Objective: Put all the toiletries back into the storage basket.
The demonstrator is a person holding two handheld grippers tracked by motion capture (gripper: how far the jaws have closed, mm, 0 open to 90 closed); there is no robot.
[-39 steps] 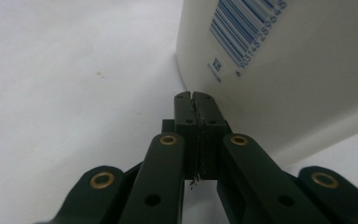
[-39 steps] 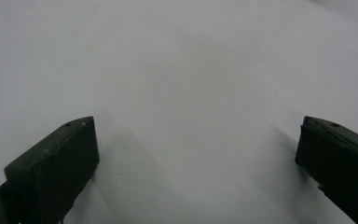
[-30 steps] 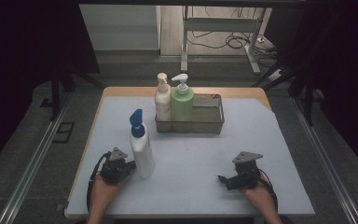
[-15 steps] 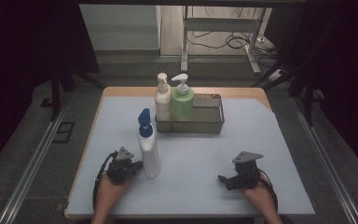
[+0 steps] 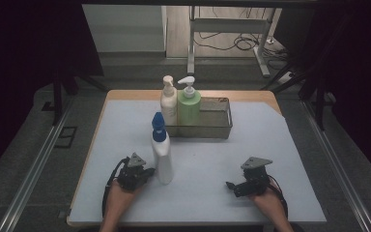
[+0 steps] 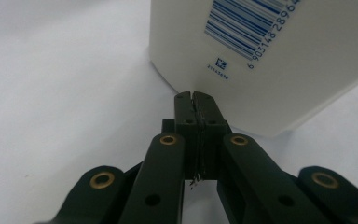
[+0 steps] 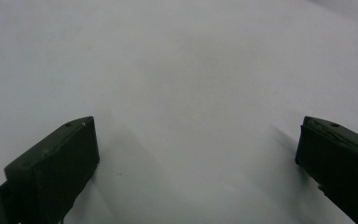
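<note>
Two bottles (image 5: 181, 101) are already stood in the basket (image 5: 222, 126), while the blue-capped bottle (image 5: 161, 150) is left on the table, touched by the clenched left gripper (image 6: 196, 98); the right gripper (image 7: 196, 140) is held released.

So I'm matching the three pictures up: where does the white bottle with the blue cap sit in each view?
High view: white bottle with the blue cap stands left of centre, beside the left gripper.
Left gripper view: its barcoded lower body is at upper right, at the shut jaw tips.
Right gripper view: not in it.
Shared landmark: the white table mat.
</note>
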